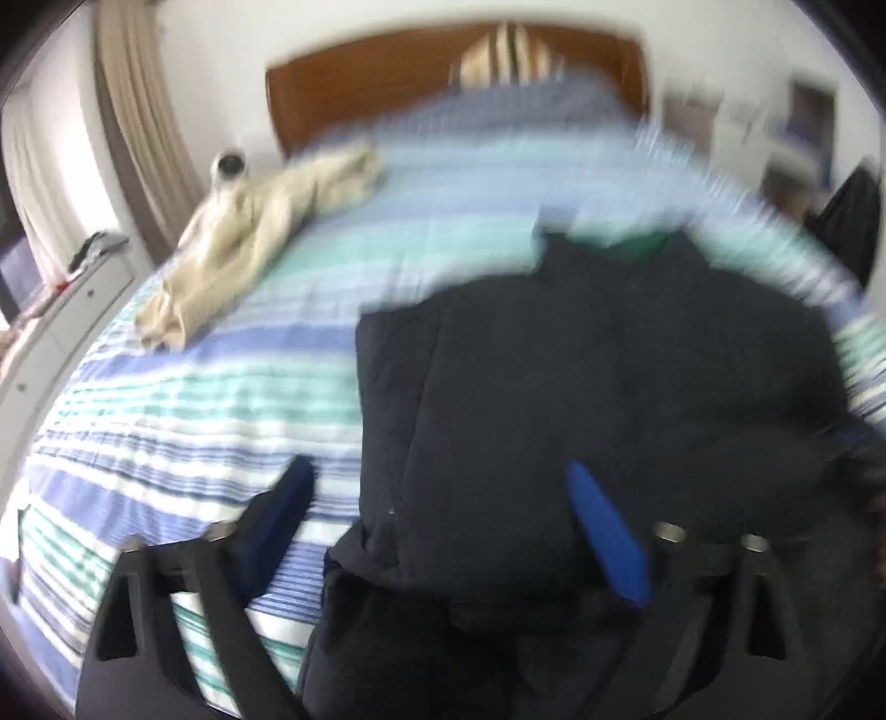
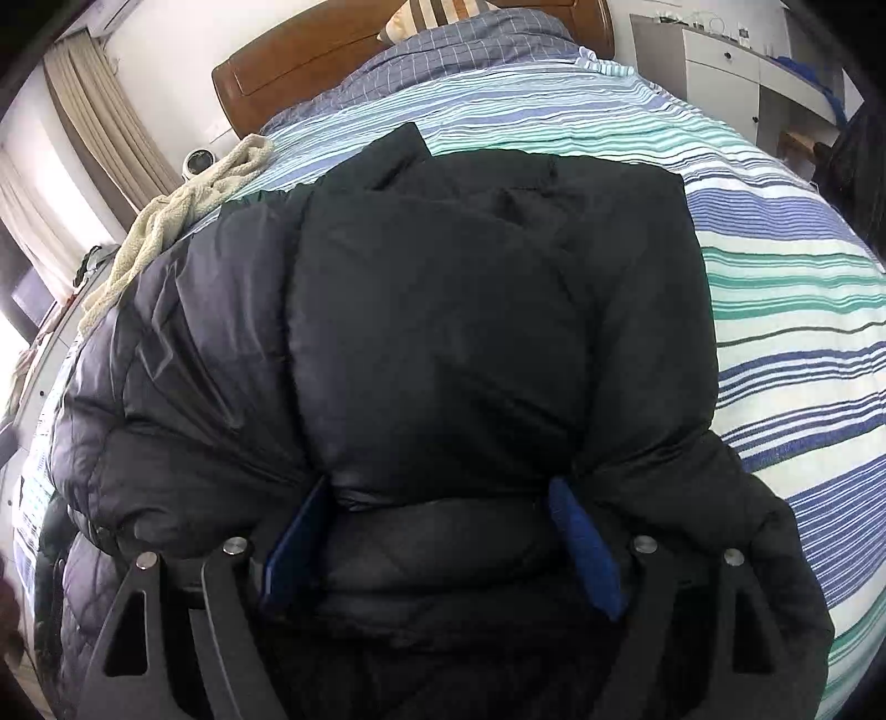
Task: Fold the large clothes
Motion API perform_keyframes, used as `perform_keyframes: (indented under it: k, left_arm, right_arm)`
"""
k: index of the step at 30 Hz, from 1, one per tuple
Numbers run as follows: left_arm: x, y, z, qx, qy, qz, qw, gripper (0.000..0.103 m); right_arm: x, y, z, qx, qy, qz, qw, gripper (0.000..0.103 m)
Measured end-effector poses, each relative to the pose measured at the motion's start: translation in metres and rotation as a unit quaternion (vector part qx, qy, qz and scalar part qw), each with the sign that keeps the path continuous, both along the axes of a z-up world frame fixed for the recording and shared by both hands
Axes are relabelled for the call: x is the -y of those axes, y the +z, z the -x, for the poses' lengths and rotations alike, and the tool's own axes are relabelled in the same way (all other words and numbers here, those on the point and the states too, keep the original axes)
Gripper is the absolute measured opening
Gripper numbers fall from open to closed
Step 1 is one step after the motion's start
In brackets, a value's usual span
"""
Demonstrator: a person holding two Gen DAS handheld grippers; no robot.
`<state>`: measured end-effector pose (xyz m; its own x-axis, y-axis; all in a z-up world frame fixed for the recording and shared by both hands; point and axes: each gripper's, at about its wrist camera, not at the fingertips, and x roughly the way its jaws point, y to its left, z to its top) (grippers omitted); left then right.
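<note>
- A big black puffer jacket lies on the bed, partly folded, one padded panel laid over the middle of it so it makes a thick, lumpy bundle on the striped cover.
- From the right wrist view the right gripper sits low at the near edge of the jacket, its two blue fingers spread wide with a puffy roll of the fabric bulging between them. I cannot tell whether the pads are pressing on it or merely standing either side.
- The left wrist view is smeared with blur. The left gripper is spread wide too: its right finger is over the dark jacket, its left finger over the bare bedspread just beside the jacket's left edge. Nothing looks pinched there.
- The bedspread is banded in blue, green and white; a checked blue-grey quilt is heaped at the far end against the wooden headboard, with a striped pillow behind it.
- A cream fleecy garment lies crumpled at the far left of the bed, well apart from the left gripper; in the right wrist view it runs along the jacket's far left edge.
- Beige curtains hang at far left; white cabinets stand at far right.
</note>
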<state>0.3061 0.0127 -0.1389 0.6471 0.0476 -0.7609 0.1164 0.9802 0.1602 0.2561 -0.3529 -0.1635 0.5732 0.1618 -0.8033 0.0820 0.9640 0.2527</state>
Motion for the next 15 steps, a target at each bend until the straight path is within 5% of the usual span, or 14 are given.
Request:
perform_keyframes:
  k: [2,4,7,11,15]
  left_arm:
    - [-0.012,-0.041,-0.013,-0.05,0.021,0.036,0.9979,0.088]
    - [-0.021,-0.041,-0.013,-0.049,0.041,0.057,0.9963,0.095]
    - [-0.023,-0.023,0.0,-0.046,0.035,0.062,0.9964,0.092]
    - [-0.027,0.028,0.017,0.009,0.009,0.093,0.9956,0.093]
    - [-0.021,0.066,-0.005,0.061,-0.01,0.12,0.9909,0.099]
  right_arm:
    - [-0.002,0.0,0.001,0.006,0.0,-0.001,1.0,0.083]
    - [0.006,-0.002,-0.001,0.012,-0.001,-0.002,1.0,0.083]
    - [0.007,-0.002,0.006,0.025,-0.002,-0.001,1.0,0.083]
    - [0.014,0.02,0.029,0.036,-0.003,-0.023,0.999,0.083]
    - [0.026,0.07,0.058,0.12,-0.016,-0.057,0.991,0.083]
